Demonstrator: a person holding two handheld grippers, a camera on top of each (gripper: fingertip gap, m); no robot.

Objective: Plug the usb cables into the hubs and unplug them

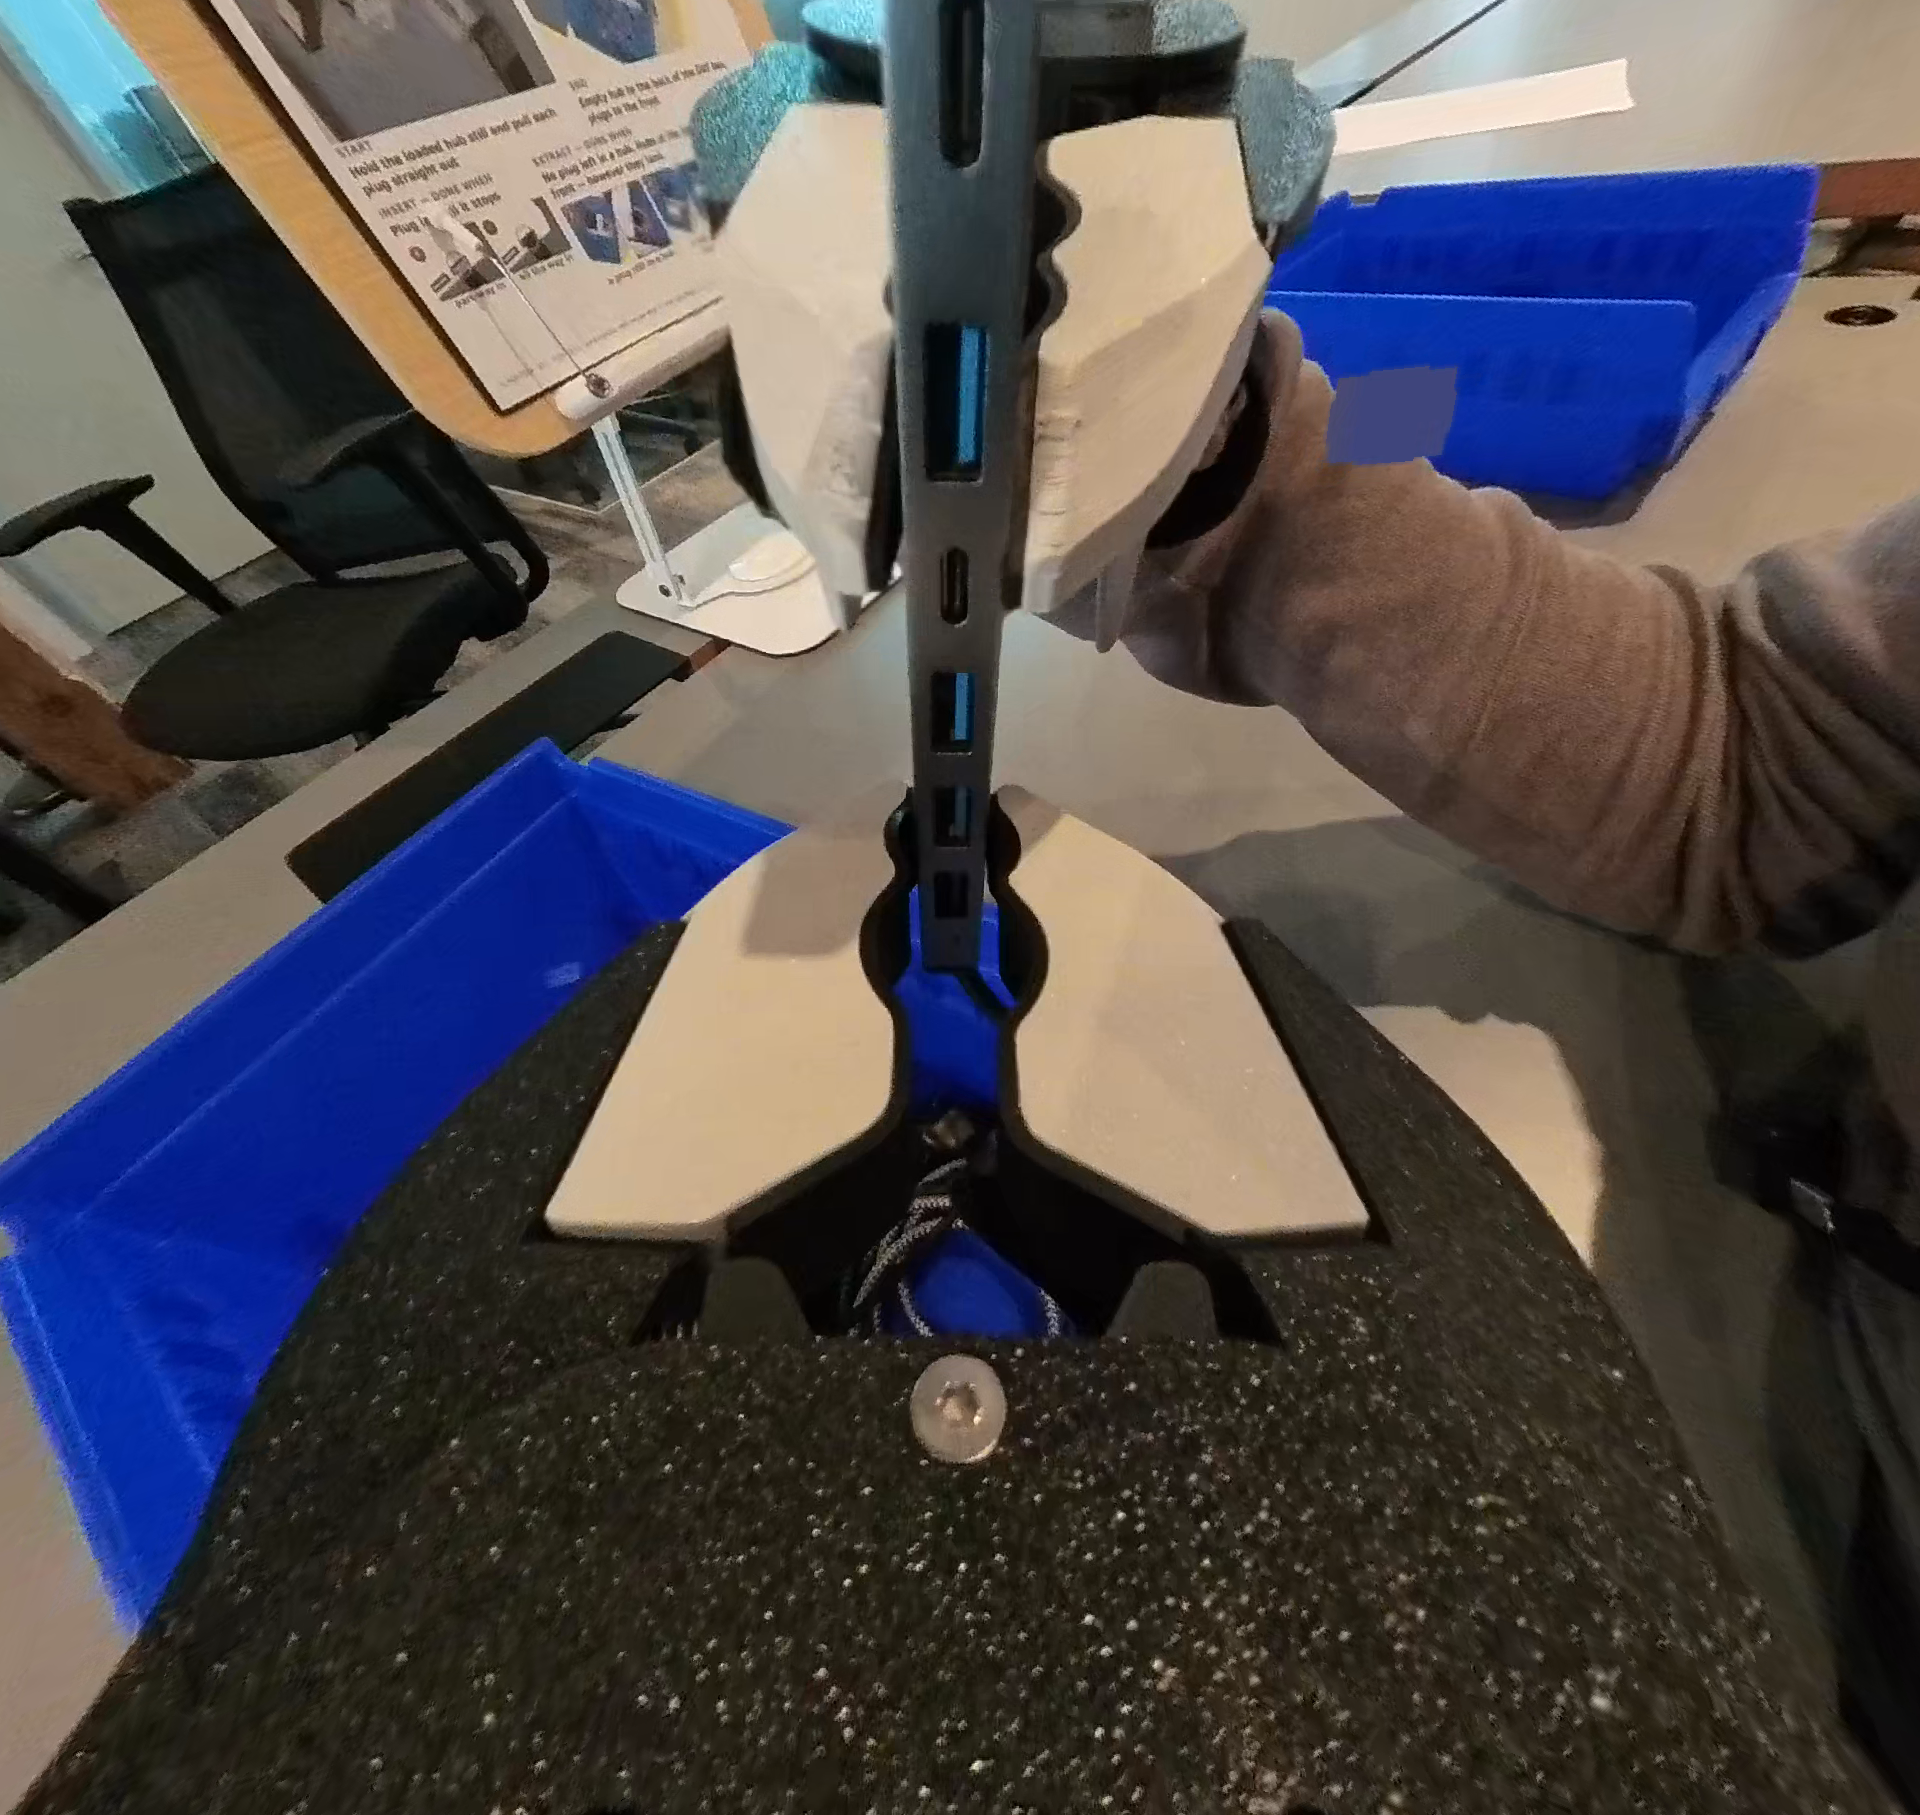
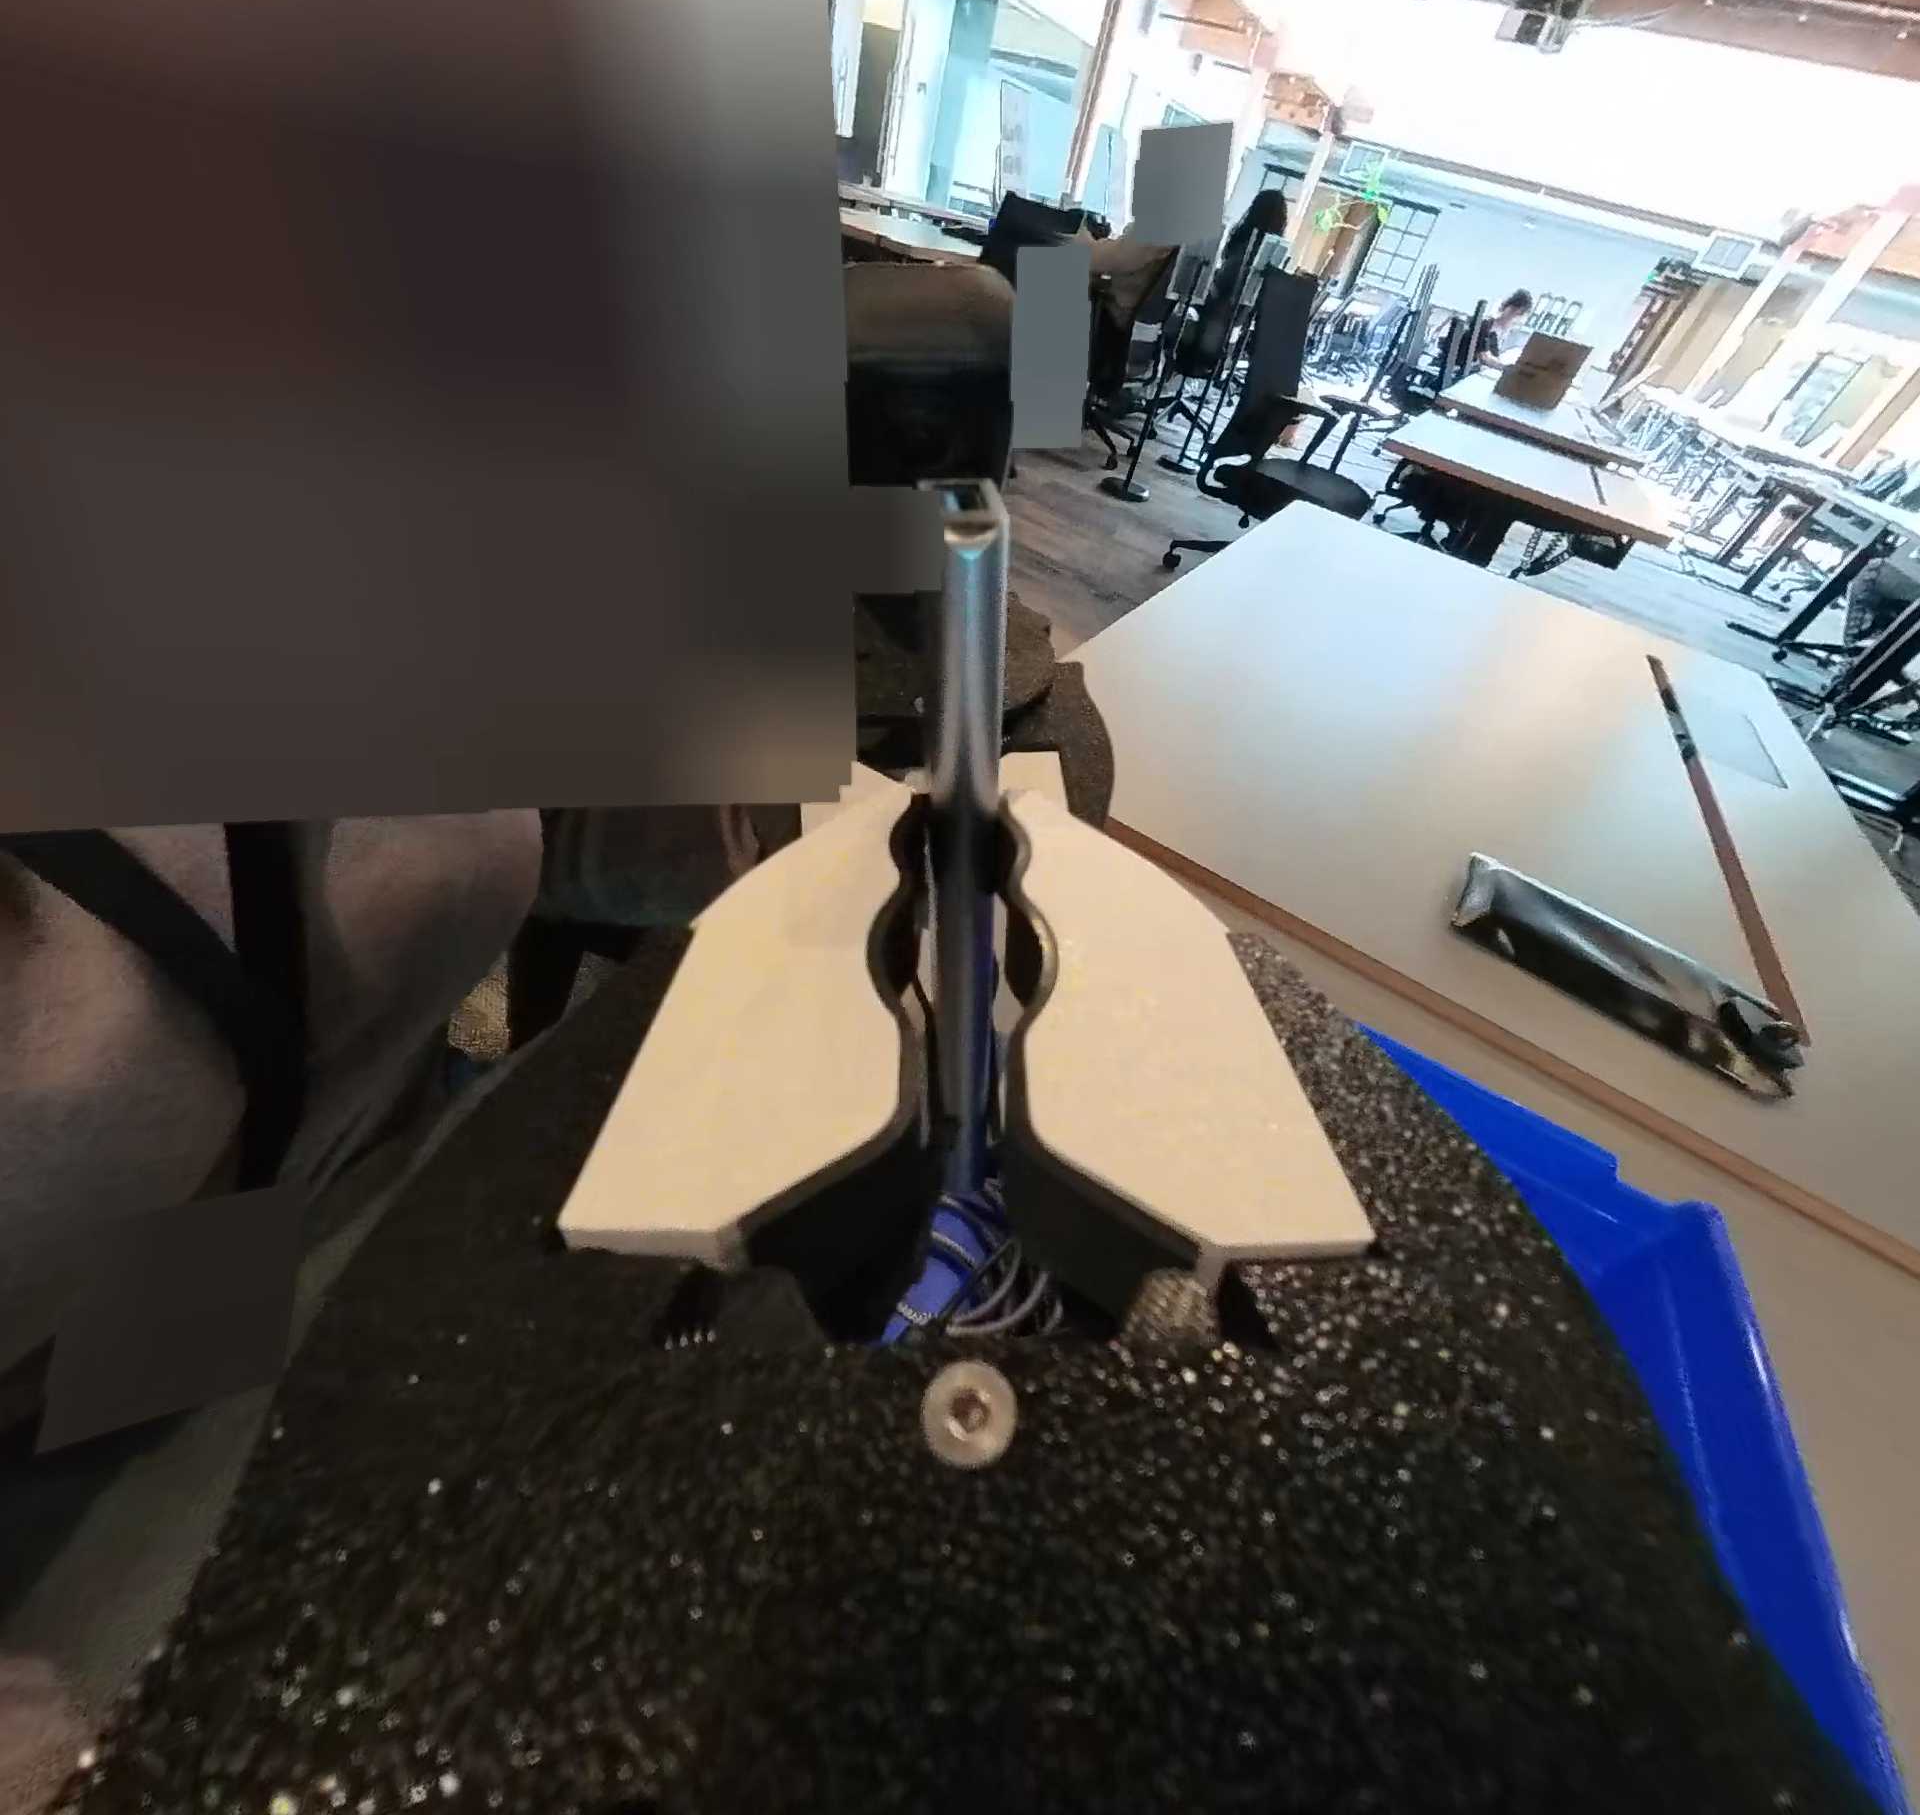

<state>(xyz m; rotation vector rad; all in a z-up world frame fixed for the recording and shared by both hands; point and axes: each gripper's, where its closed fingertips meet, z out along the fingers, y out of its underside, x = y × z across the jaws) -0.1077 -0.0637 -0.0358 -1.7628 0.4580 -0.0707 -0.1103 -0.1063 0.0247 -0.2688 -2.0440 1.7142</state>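
A slim grey USB hub [image 1: 951,539] stands upright between both grippers, its row of ports facing the left wrist camera. No plug shows in the visible ports. My left gripper [image 1: 951,830] is shut on the hub's lower end. My right gripper [image 1: 961,363] is shut on its middle, held by a hand in a grey sleeve [image 1: 1507,705]. In the right wrist view the right gripper [image 2: 961,820] clamps the hub [image 2: 971,643] edge-on, with its end sticking up. Braided cable [image 1: 935,1235] lies in the bin below the left gripper and also shows in the right wrist view [image 2: 966,1277].
A blue bin [image 1: 312,1038] sits under my left gripper and a second blue bin [image 1: 1558,331] stands behind the right hand. An instruction sheet on a stand [image 1: 468,155] and an office chair [image 1: 312,518] are at the left. The pale table [image 2: 1403,726] extends right.
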